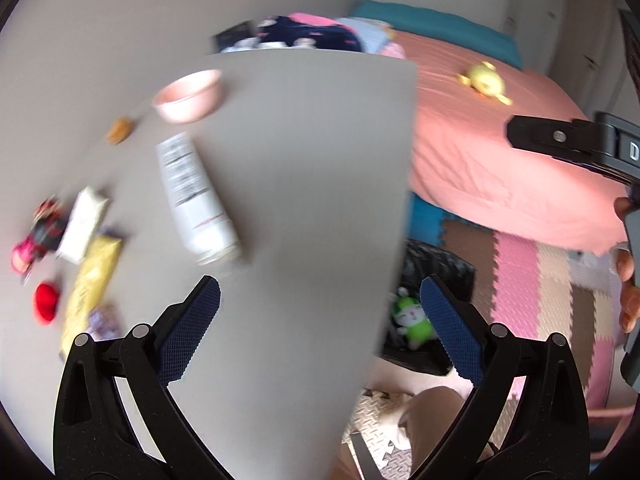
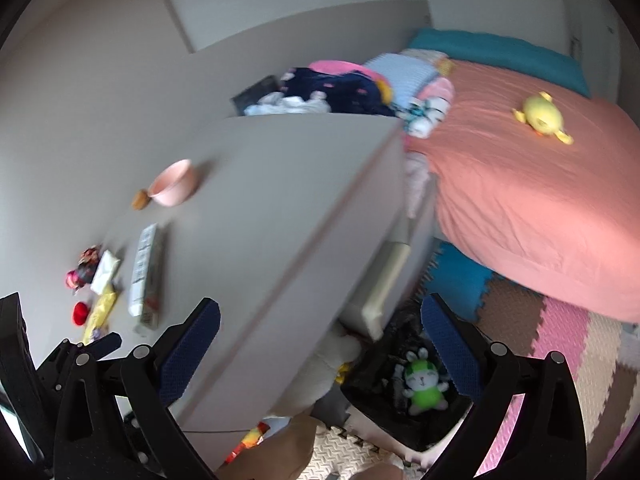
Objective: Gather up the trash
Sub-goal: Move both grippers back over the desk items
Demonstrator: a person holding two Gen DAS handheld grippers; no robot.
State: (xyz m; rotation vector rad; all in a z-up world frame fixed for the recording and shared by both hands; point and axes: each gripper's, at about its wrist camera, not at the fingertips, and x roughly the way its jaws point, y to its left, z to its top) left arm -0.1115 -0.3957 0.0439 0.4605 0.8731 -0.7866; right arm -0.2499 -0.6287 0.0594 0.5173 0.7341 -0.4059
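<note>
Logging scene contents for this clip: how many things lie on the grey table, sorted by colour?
Pink: 1, bowl
White: 2, tube, packet
Yellow: 1, wrapper
Red: 1, small object
Brown: 1, snack
Multicoloured: 2, figure, wrapper scrap
Total: 8

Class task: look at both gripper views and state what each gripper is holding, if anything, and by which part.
Nothing is held. The left gripper and the right gripper are both open with empty jaws.
</note>
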